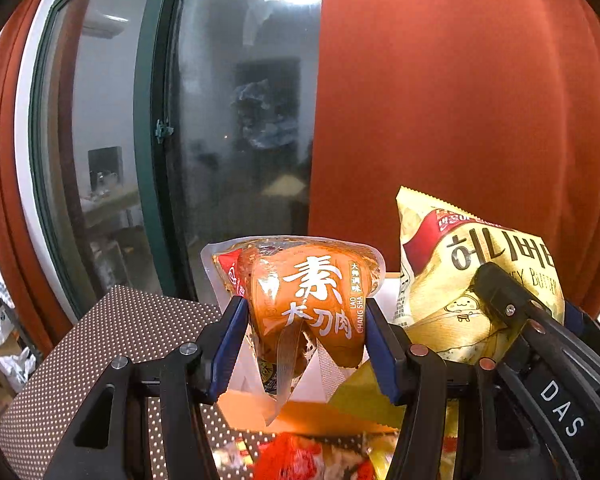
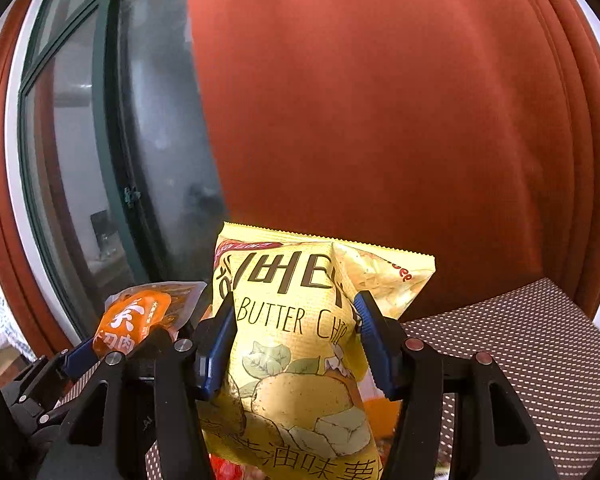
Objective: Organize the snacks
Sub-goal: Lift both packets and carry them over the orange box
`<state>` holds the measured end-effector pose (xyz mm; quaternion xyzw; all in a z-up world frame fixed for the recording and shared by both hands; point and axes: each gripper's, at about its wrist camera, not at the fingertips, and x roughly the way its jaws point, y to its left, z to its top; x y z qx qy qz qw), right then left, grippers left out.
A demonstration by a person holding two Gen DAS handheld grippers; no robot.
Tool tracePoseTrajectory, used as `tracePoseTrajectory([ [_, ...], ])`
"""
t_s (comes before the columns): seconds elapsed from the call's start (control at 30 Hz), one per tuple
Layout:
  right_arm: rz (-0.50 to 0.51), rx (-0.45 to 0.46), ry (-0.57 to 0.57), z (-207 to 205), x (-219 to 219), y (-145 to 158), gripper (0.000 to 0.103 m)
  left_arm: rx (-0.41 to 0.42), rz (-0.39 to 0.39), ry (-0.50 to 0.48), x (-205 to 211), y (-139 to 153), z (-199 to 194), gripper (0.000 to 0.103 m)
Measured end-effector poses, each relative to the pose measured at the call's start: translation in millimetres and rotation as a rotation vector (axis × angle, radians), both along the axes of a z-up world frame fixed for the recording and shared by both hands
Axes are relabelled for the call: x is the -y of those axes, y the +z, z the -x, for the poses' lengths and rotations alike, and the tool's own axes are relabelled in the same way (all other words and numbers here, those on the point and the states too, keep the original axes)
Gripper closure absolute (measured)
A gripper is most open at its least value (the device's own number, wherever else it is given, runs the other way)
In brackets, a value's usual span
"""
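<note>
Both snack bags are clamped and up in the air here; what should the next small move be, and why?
Probably carry both on toward a sorting spot before opening either gripper. The left gripper pinches the orange pouch and the right gripper squeezes the yellow butter chip bag. Both hang clear of the dotted mat, with loose snacks below, and no container is in view.
</note>
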<state>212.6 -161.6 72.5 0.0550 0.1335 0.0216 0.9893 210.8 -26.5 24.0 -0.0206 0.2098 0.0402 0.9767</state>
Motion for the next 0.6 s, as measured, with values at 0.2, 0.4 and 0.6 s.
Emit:
tracePoseTrajectory([
  [0.2,-0.041,-0.032,-0.013,-43,2,-21,0.043,-0.064,0.018,0.023,0,-21,-42,0.044],
  [0.4,-0.021,-0.070,-0.006,-84,4,-44,0.043,-0.113,0.039,0.038,-3,-48,-84,0.044],
  [0.6,0.016,-0.127,-0.035,-111,8,-68,0.044,-0.213,0.044,0.037,-1,-81,-129,0.042],
])
